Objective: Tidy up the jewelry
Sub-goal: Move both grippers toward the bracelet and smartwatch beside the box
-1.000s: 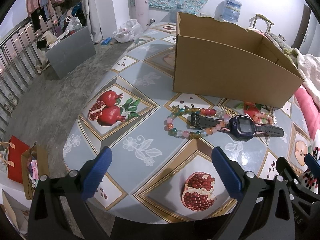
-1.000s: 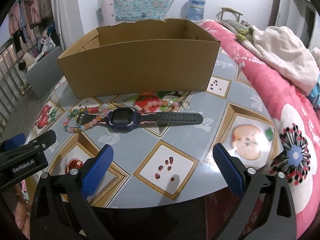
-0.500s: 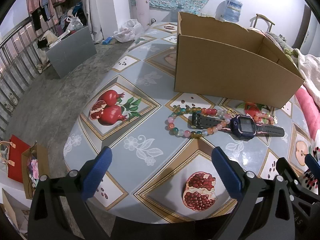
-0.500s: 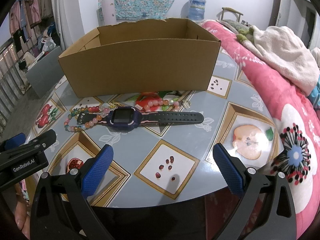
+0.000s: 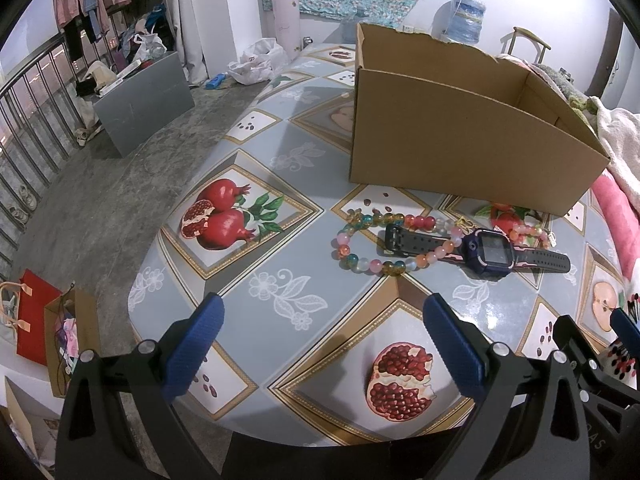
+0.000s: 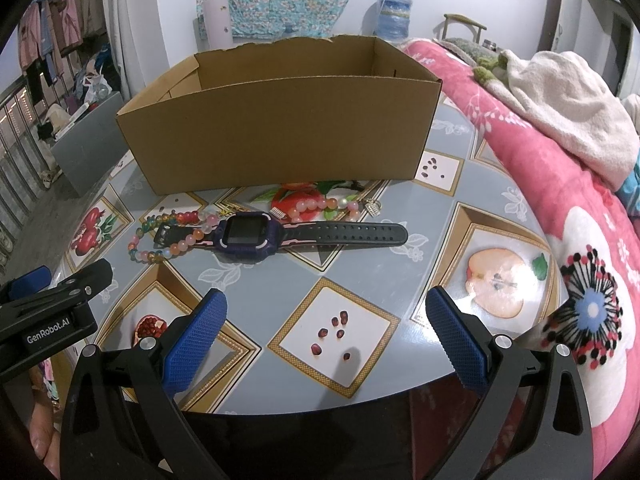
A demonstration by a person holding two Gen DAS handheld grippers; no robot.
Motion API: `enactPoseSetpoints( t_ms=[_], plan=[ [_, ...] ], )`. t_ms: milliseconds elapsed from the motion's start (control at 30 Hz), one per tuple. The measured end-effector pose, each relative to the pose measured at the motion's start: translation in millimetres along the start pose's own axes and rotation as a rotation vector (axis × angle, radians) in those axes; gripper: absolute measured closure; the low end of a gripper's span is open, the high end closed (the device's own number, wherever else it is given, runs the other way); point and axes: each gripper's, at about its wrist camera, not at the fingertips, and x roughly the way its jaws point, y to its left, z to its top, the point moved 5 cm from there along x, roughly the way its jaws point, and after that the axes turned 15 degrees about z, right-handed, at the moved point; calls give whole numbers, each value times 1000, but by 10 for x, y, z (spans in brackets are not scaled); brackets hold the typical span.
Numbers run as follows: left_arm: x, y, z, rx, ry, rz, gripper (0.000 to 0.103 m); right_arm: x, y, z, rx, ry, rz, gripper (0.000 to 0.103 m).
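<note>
A purple smartwatch [image 5: 489,251] [image 6: 245,237] with a black strap lies on the round table, in front of an open cardboard box [image 5: 460,148] [image 6: 280,140]. A multicoloured bead bracelet [image 5: 374,265] [image 6: 176,246] lies over the watch's left strap end. A pink bead bracelet [image 5: 527,231] [image 6: 320,206] lies behind the watch, close to the box. My left gripper [image 5: 322,342] is open and empty over the table's near edge. My right gripper [image 6: 326,330] is open and empty, near the front edge too.
The table [image 5: 280,272] has a fruit-patterned cover. A bed with a pink floral quilt [image 6: 560,200] borders the table's right side. A grey box [image 5: 144,100] and bags stand on the floor to the left. The left gripper's body [image 6: 52,316] shows at the right wrist view's left.
Both grippers have drifted very slightly; the objects have not moved.
</note>
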Motion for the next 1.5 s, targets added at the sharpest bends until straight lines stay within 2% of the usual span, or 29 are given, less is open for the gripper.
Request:
enactPoseSetpoints(
  t_ms=[400, 767, 1033, 1500],
  plan=[
    [7, 21, -25, 6, 7, 5, 5, 42, -3, -20, 6, 11, 6, 7],
    [159, -65, -64, 43, 62, 36, 5, 243, -123, -36, 39, 78, 33, 7],
    [380, -95, -80, 65, 121, 78, 5, 440, -219, -64, 40, 138, 22, 7],
    [458, -182, -28, 82, 140, 92, 5, 633, -201, -49, 24, 182, 31, 7]
  ],
)
